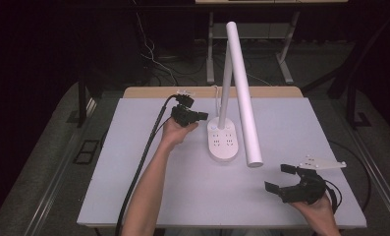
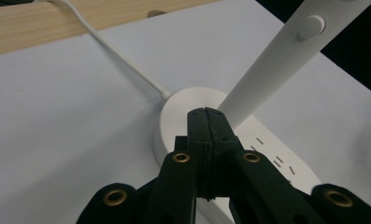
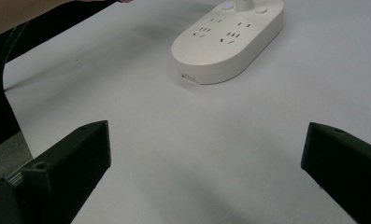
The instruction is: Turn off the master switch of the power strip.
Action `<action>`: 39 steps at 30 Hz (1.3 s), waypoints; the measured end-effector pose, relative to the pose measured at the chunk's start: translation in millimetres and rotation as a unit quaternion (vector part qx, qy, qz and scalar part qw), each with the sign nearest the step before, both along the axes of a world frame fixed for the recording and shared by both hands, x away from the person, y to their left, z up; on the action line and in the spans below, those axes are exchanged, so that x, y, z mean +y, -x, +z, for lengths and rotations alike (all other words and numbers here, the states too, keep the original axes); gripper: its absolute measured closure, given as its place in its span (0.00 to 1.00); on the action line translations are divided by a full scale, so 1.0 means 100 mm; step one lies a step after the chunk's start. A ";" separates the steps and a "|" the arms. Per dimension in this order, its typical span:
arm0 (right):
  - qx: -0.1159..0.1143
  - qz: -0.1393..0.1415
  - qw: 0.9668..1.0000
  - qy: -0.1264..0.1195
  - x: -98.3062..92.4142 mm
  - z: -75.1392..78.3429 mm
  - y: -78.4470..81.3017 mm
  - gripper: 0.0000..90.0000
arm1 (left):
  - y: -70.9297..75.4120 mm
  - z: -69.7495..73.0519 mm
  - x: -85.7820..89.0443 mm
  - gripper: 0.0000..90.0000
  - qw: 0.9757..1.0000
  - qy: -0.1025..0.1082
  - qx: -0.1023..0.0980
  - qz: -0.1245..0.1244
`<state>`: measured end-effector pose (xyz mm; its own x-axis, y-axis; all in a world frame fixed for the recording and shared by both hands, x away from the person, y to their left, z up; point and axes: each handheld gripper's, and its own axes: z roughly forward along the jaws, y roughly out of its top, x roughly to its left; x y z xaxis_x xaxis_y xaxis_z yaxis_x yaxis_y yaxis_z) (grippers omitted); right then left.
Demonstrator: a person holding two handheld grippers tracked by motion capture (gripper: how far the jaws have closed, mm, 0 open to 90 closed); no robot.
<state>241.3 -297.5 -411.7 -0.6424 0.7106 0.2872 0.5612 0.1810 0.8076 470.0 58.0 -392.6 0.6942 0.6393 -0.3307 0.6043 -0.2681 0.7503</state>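
Desk lamp (image 1: 234, 88) stands mid-tabletop (image 1: 148, 177), arm folded down over its socket base (image 1: 223, 140). Left claw (image 1: 202, 116) has its jaws pressed flat together, empty, tips poised at the base's rear by the stem, likely aiming for the switch; no press evident yet. Right claw (image 1: 280, 178) rests wide apart, empty, near the front edge, well clear.

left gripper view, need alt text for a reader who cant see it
The left gripper, its black jaws pressed shut on nothing, points at the oval white lamp base with sockets on a white table. The lamp's white arm slants up right, and a white cord trails off.
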 end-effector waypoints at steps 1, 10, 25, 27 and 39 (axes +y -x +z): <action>0.000 0.000 1.000 0.000 0.00 0.00 0.00 0.01 | 0.00 -0.01 0.00 1.00 1.000 -0.008 -0.002 -0.006; 0.000 0.002 1.000 0.003 0.00 0.00 0.00 0.01 | 0.00 -0.11 -0.10 1.00 1.000 -0.012 0.003 -0.012; 0.000 0.003 1.000 0.005 -0.01 -0.01 -0.01 0.01 | -0.01 -0.27 -0.22 1.00 1.000 -0.016 0.016 -0.010; -0.001 0.003 1.000 0.005 -0.01 -0.01 -0.01 0.01 | -0.02 -0.30 -0.23 1.00 1.000 -0.018 0.015 -0.012; 0.000 0.004 1.000 0.006 -0.01 -0.01 -0.01 0.01 | -0.03 -0.35 -0.26 1.00 0.999 -0.046 0.003 -0.015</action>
